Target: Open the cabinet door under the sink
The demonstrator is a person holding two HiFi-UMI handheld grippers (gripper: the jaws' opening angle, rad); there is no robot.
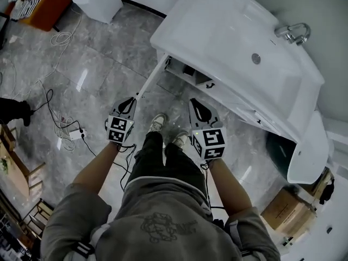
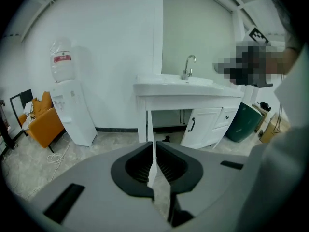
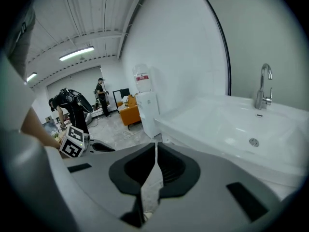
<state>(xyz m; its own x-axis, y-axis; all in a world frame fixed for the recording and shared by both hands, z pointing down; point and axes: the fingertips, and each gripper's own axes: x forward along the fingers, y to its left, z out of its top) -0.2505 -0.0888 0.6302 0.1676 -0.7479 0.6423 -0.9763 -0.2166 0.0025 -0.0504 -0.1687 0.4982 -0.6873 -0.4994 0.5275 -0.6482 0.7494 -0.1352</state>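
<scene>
Jaws pressed together on left gripper [image 1: 132, 99] and right gripper [image 1: 192, 102], near open cabinet door [image 1: 154, 76]

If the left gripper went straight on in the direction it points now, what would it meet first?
The left gripper would likely meet the free edge of the open cabinet door, in line with its tongs; depth is unclear.
</scene>
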